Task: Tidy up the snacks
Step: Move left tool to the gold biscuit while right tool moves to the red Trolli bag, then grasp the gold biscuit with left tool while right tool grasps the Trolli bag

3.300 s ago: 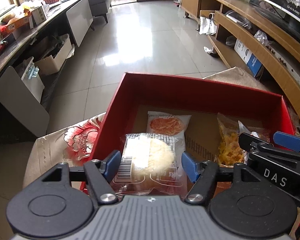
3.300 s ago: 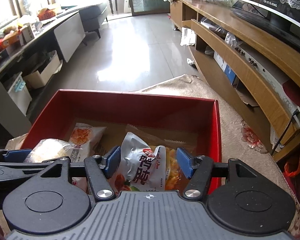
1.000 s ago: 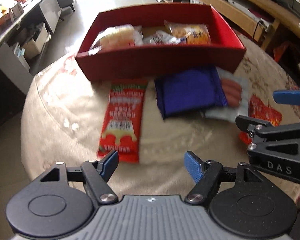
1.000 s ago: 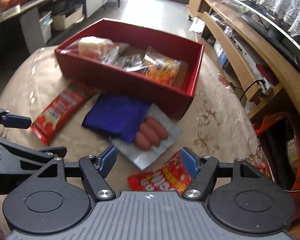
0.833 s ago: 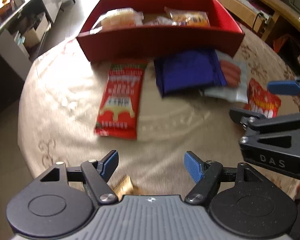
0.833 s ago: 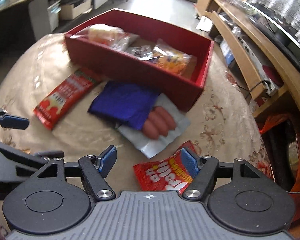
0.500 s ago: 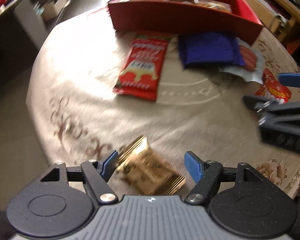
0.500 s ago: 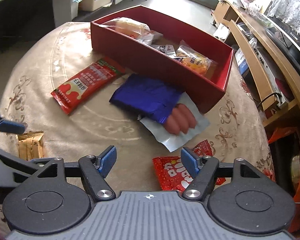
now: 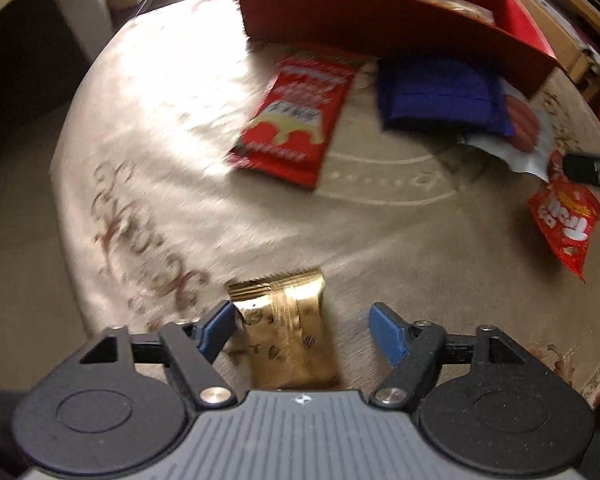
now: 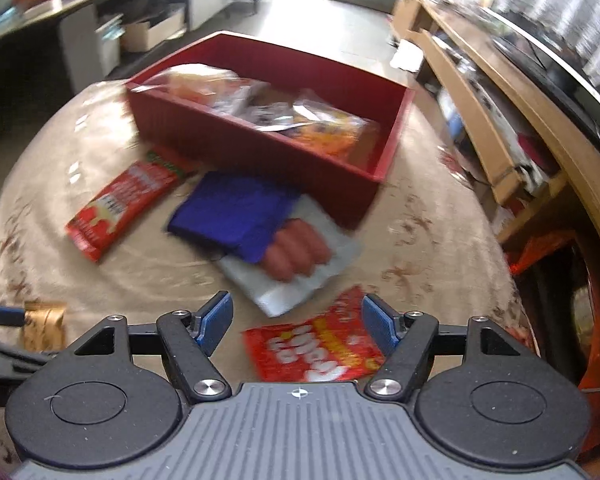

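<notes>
Both views are motion-blurred: print on the long red packet (image 9: 296, 120) smears, and the red box (image 10: 268, 148) with its contents is soft, while each gripper body in the near foreground stays crisp. Daylight enters from the far side, glaring white on the floor (image 10: 300, 20) and washing out the far-left tablecloth (image 9: 160, 92); the near-left corners fall to dark. Fisheye distortion bows the table rim and the wooden shelving (image 10: 480, 120) at right, and black vignetting fills the corners.
</notes>
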A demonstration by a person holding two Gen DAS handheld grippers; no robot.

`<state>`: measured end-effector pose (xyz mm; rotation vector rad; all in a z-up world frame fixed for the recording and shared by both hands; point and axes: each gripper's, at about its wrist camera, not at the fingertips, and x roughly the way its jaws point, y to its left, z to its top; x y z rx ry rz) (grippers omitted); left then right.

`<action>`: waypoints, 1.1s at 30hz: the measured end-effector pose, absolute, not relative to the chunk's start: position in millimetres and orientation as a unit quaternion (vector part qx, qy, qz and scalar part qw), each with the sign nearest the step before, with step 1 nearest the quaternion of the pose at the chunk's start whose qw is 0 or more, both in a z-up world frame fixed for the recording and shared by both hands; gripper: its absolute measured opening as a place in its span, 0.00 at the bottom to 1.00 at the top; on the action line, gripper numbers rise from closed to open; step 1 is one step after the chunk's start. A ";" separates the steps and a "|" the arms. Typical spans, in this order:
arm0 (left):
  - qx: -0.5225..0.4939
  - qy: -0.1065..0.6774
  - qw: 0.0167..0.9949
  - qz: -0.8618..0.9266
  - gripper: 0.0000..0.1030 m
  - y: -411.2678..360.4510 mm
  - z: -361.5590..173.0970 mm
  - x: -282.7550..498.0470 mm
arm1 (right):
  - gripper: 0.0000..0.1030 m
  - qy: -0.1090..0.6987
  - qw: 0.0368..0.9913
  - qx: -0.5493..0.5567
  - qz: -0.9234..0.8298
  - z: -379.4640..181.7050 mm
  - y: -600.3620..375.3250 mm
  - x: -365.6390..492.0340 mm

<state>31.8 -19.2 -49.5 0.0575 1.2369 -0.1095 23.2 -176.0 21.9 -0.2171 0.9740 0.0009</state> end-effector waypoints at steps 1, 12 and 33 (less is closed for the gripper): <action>0.034 0.574 0.816 -0.060 0.57 -24.5 -48.1 32.0 | 0.75 0.468 0.879 -0.093 -0.006 22.8 -184.2 25.5; 0.062 0.575 0.810 -0.101 0.65 -31.5 -45.6 28.3 | 0.76 0.518 0.854 -0.007 -0.037 -1.4 -222.5 34.9; 0.084 0.570 0.808 -0.123 0.71 -14.3 -49.5 18.5 | 0.62 0.543 0.839 0.000 -0.022 -22.3 -216.5 43.1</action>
